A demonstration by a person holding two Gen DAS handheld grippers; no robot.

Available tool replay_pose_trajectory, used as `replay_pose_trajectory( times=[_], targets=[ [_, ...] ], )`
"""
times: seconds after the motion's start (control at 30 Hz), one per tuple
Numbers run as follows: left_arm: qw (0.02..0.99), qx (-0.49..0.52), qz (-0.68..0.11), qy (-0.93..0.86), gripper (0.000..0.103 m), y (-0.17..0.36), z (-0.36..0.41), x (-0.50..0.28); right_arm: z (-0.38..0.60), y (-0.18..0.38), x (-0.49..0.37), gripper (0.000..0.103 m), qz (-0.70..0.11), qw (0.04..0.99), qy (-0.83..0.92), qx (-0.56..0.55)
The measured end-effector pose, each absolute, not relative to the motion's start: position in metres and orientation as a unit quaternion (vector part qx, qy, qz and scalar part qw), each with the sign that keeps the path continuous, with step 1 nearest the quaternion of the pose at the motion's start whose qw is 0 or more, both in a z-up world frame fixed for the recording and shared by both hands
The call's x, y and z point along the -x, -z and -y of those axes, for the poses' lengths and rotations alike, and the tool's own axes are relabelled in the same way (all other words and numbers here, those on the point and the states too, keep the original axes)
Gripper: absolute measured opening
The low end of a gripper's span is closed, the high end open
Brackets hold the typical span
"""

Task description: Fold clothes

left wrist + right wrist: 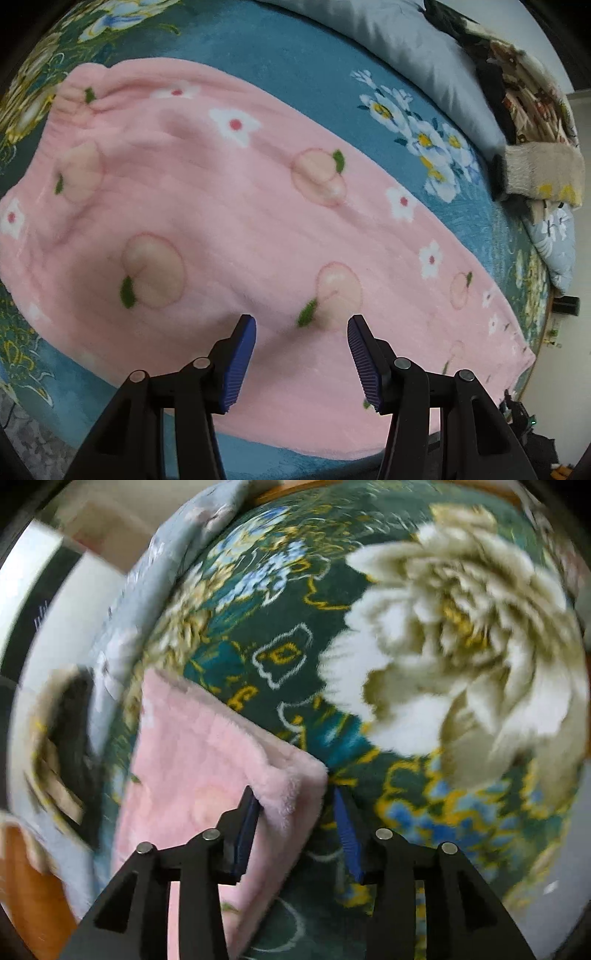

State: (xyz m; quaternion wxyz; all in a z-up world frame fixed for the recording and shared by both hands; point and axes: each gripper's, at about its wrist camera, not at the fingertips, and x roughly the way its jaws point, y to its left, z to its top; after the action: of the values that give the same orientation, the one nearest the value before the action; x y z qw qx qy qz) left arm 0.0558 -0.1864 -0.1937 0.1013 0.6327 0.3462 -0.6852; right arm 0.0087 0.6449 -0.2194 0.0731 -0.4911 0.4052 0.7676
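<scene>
A pink fleece garment (pixel 229 221) with peach and flower prints lies spread flat across the blanket-covered bed (pixel 288 74) in the left wrist view. My left gripper (pixel 301 332) is open and empty, hovering just above the garment's near part. In the right wrist view a corner of the pink garment (pixel 207 760) lies between the open jaws of my right gripper (pixel 293 797). The left pad (pixel 248 823) touches the fleece edge. The right pad stands apart from it.
The bed carries a teal and dark green floral blanket (pixel 424 646). A grey pillow (pixel 417 62) and a pile of other clothes (pixel 532 122) lie at the bed's far side. A blue-grey floral quilt (pixel 147 590) lies along the left in the right wrist view.
</scene>
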Motion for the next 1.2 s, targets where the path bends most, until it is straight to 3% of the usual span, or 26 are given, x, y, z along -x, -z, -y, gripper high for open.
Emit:
replay_pose_trajectory(
  times=[0.07, 0.17, 0.4, 0.5, 0.6, 0.77, 0.93, 1.03, 1.17, 1.2],
  targets=[
    [0.099, -0.626, -0.352, 0.689, 0.056, 0.197, 0.189, -0.053, -0.650, 0.217, -0.014, 0.011, -0.452, 0.076, -0.751, 0.476],
    [0.103, -0.614, -0.371, 0.689, 0.056, 0.197, 0.203, -0.063, -0.631, 0.178, -0.014, 0.010, -0.420, 0.060, -0.779, 0.461],
    [0.112, -0.556, -0.434, 0.700, 0.056, 0.194, 0.250, -0.065, -0.474, 0.044, -0.011, 0.010, -0.225, -0.127, -0.851, 0.457],
    [0.118, -0.533, -0.452, 0.706, 0.056, 0.189, 0.271, -0.072, -0.381, 0.024, -0.030, 0.010, -0.149, -0.210, -0.838, 0.481],
    [0.125, -0.518, -0.473, 0.702, 0.056, 0.193, 0.290, -0.081, -0.292, 0.050, -0.048, 0.010, -0.076, -0.250, -0.801, 0.538],
    [0.129, -0.507, -0.495, 0.694, 0.056, 0.199, 0.310, -0.105, -0.195, 0.145, -0.082, 0.010, 0.013, -0.255, -0.708, 0.658],
    [0.152, -0.503, -0.502, 0.687, 0.056, 0.205, 0.329, -0.130, -0.166, 0.158, -0.121, 0.011, 0.070, -0.282, -0.675, 0.678],
    [0.165, -0.498, -0.501, 0.688, 0.056, 0.205, 0.340, -0.142, -0.159, 0.164, -0.121, 0.017, 0.099, -0.275, -0.669, 0.684],
    [0.195, -0.484, -0.488, 0.699, 0.056, 0.196, 0.353, -0.166, -0.156, 0.171, -0.125, 0.043, 0.072, -0.314, -0.625, 0.711],
    [0.207, -0.481, -0.483, 0.702, 0.056, 0.193, 0.357, -0.173, -0.157, 0.166, -0.126, 0.043, 0.065, -0.323, -0.626, 0.707]
  ],
)
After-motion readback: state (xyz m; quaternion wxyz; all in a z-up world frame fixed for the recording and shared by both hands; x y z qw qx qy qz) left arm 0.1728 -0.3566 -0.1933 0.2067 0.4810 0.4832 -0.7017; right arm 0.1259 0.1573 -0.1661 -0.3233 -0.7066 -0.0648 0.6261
